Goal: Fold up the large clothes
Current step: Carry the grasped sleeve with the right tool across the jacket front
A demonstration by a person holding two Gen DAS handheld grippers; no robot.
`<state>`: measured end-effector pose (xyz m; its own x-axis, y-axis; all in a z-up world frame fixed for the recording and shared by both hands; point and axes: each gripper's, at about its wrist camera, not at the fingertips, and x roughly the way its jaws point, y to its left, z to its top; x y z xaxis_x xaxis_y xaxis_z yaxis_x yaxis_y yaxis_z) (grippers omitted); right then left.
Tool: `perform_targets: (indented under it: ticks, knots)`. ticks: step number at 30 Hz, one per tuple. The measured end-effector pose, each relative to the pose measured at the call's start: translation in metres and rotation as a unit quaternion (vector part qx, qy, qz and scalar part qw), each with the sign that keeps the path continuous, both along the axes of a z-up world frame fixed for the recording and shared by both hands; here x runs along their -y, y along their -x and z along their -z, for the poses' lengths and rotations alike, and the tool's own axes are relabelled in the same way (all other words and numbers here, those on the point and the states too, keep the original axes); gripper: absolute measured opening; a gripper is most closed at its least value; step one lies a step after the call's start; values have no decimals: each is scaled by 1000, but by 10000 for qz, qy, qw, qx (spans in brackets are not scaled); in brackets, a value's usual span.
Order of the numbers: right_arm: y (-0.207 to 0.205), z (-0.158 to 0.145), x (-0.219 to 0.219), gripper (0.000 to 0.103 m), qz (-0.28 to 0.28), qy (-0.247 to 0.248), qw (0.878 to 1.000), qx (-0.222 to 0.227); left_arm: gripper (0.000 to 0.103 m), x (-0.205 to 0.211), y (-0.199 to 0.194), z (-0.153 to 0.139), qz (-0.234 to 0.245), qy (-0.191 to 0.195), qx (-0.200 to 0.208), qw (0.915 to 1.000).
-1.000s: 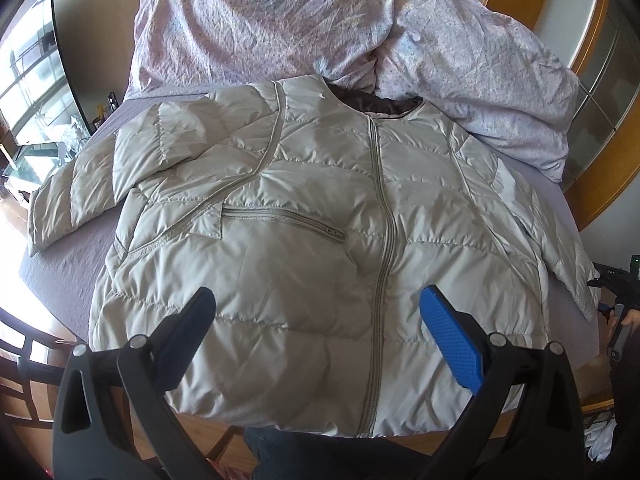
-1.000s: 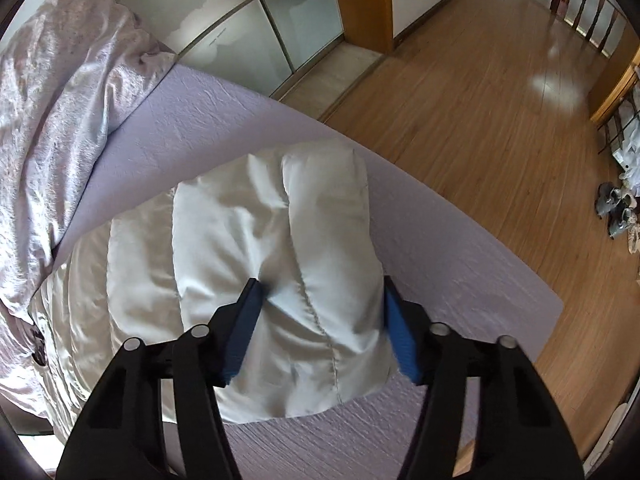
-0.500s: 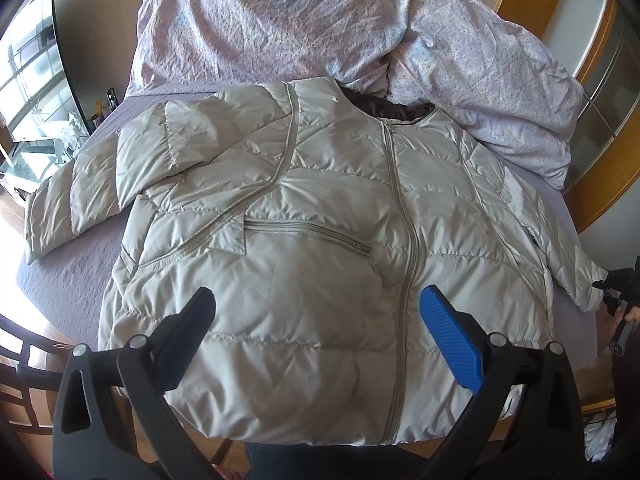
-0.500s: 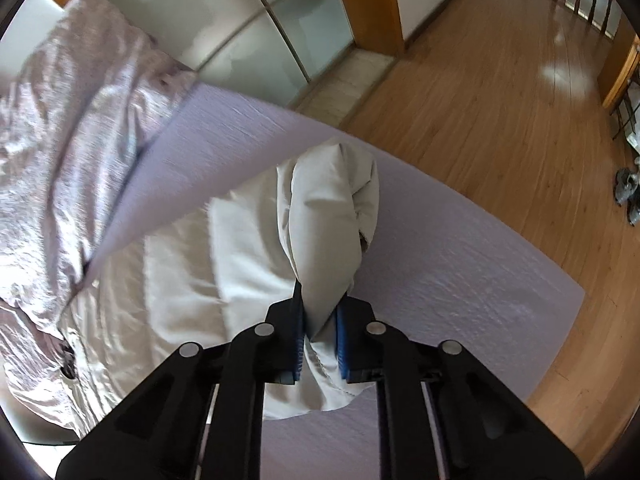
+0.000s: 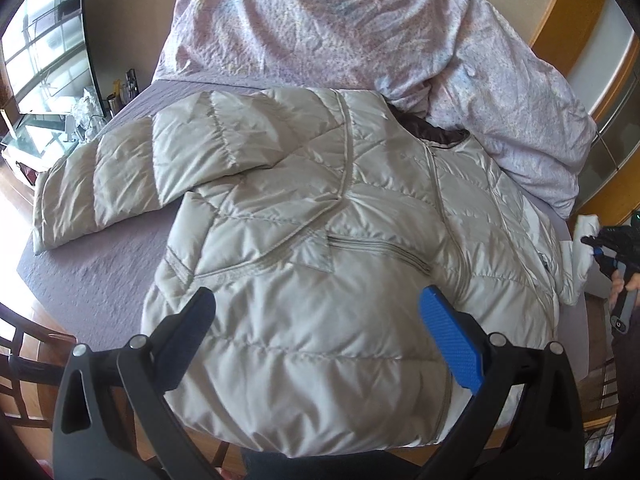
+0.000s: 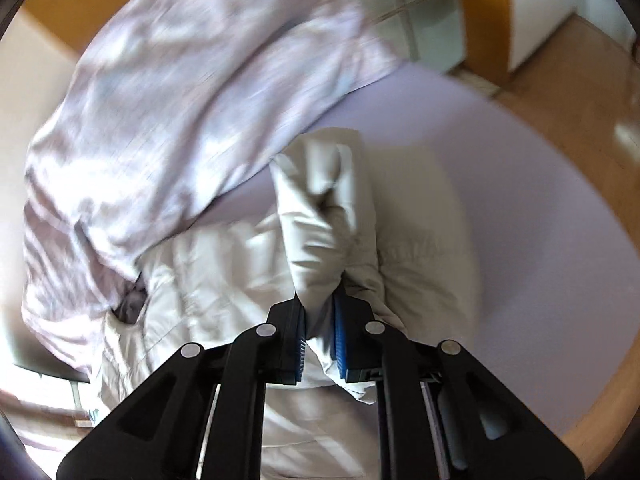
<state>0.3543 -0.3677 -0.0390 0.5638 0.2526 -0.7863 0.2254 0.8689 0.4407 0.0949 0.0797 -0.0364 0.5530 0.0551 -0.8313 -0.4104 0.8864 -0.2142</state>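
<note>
Bed (image 5: 92, 276) under a rumpled duvet (image 5: 340, 28) carries the puffy jacket (image 5: 320, 240), spread front-up, judged light, soft and slippery: right claw (image 6: 320, 344) pinches its cuff (image 6: 324, 216), left claw (image 5: 316, 336) hovers agape above the hem, a sound hold.

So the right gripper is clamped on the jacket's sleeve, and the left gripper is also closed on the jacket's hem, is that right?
Not quite. The left gripper is open, its fingers apart over the jacket and gripping nothing, as the left wrist view shows. The right gripper is indeed clamped on the sleeve.
</note>
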Motion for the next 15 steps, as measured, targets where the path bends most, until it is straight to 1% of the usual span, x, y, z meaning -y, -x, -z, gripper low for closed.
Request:
perform_targets:
  ticks: [3,7,10,15]
  knots:
    - [-10,3,-52,12,-398,-61,9991,-92,101,-15,7,1,-125,-1,3,9999]
    - [-20,10,-115,12,-778,79,9966,-254,101,-37,17,1,-333,-6,11,9994]
    - [-22,20,-161,12,-1102,107,9930,-408,101,-53,23,0,-501,-36,1,9987]
    - [-21,36,-224,12,-1598,157,9854,-562,101,-78,32,0,-745,-81,-14,9972]
